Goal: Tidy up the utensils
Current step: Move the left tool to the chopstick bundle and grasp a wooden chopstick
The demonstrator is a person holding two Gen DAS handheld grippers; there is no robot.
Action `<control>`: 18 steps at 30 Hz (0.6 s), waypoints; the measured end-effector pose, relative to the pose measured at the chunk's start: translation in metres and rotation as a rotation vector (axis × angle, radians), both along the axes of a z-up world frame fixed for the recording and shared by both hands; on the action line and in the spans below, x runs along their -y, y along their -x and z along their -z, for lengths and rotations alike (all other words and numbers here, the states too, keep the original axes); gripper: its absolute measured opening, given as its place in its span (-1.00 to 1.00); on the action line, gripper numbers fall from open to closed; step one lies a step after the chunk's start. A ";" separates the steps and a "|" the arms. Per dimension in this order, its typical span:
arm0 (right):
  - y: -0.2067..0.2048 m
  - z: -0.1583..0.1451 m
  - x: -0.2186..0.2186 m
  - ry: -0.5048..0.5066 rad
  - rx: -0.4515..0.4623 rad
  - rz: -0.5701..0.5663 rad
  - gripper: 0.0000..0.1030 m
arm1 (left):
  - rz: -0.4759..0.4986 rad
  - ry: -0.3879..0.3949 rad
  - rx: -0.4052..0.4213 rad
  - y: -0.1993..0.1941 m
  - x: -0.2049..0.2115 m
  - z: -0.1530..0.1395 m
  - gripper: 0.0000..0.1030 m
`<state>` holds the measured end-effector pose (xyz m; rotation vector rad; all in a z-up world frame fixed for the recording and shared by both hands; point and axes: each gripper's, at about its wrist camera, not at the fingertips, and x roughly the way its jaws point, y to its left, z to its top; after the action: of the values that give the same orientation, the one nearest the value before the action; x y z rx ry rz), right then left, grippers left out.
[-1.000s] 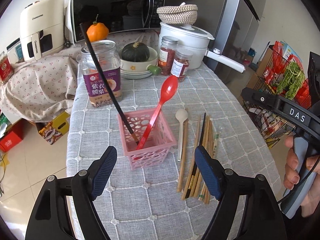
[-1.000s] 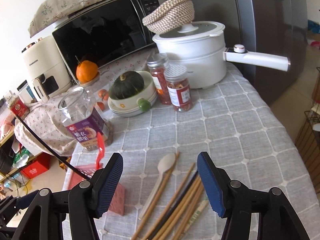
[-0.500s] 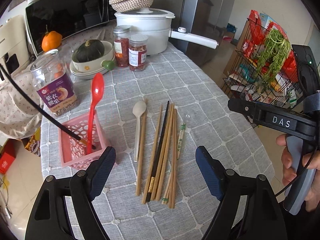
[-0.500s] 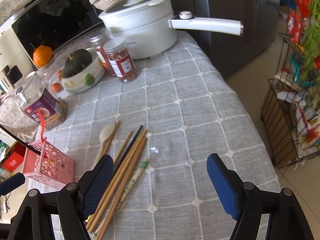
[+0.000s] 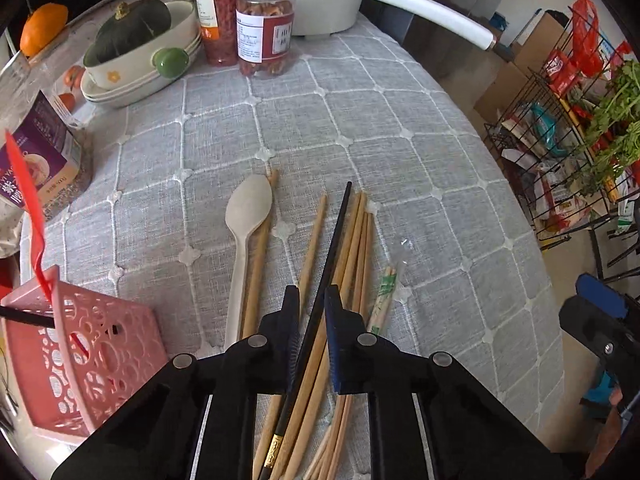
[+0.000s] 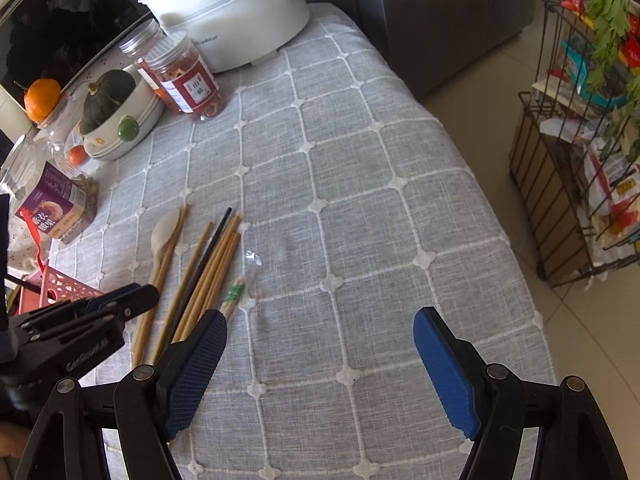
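Observation:
My left gripper (image 5: 311,322) has its jaws nearly closed around a black chopstick (image 5: 334,232) that lies on the grey tablecloth among several wooden chopsticks (image 5: 356,240). A pale spoon (image 5: 244,224) lies just left of them. A pink basket (image 5: 80,356) at the left holds a red spoon (image 5: 28,200) and another black chopstick (image 5: 24,316). My right gripper (image 6: 320,364) is open and empty over bare cloth, right of the chopsticks (image 6: 212,268). The left gripper (image 6: 92,316) shows at its left.
Two jars (image 5: 260,28), a bowl with a green squash (image 5: 132,40), a large jar (image 5: 36,152) and a white pot (image 6: 240,12) stand at the back. A wire rack (image 6: 580,140) with groceries stands off the table's right edge. A wrapped chopstick pair (image 5: 382,296) lies rightmost.
My left gripper swung right from the pink basket, dropped low over the chopsticks and closed from wide open onto the black chopstick. My right gripper moved right and stayed open.

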<state>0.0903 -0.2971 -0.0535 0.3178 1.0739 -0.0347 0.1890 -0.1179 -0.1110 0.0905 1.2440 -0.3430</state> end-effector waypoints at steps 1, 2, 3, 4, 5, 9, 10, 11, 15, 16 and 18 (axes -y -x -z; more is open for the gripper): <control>-0.001 0.000 0.000 0.000 -0.002 -0.004 0.58 | -0.004 -0.010 -0.006 -0.004 0.002 0.005 -0.78; -0.001 0.000 0.000 -0.001 -0.003 -0.006 0.58 | -0.007 -0.018 -0.013 -0.008 0.003 0.009 -0.80; -0.001 0.000 0.001 -0.003 -0.003 -0.007 0.58 | -0.010 -0.025 -0.020 -0.011 0.004 0.014 -0.82; -0.002 0.000 0.001 -0.004 -0.001 -0.009 0.58 | -0.011 -0.030 -0.026 -0.014 0.005 0.018 -0.82; -0.002 0.000 0.002 -0.006 -0.001 -0.009 0.58 | -0.009 -0.038 -0.031 -0.016 0.007 0.022 -0.82; -0.004 0.002 0.004 -0.007 -0.008 -0.007 0.58 | -0.016 -0.069 -0.040 -0.021 0.011 0.034 -0.83; -0.004 0.002 0.004 -0.008 -0.010 -0.006 0.58 | -0.020 -0.072 -0.030 -0.022 0.011 0.033 -0.83; -0.005 0.003 0.004 -0.009 -0.012 -0.006 0.58 | -0.021 -0.078 -0.028 -0.023 0.012 0.034 -0.83; -0.004 0.003 0.003 -0.009 -0.013 -0.007 0.58 | -0.014 -0.091 -0.008 -0.022 0.013 0.035 -0.83; -0.004 0.003 0.003 -0.010 -0.014 -0.008 0.58 | -0.005 -0.099 -0.003 -0.020 0.014 0.035 -0.84; -0.005 0.003 0.002 -0.012 -0.015 -0.010 0.58 | -0.014 -0.095 0.000 -0.018 0.015 0.033 -0.85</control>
<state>0.0948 -0.2987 -0.0561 0.3234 1.0908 -0.0223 0.2073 -0.1329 -0.1437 0.1634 1.2602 -0.2713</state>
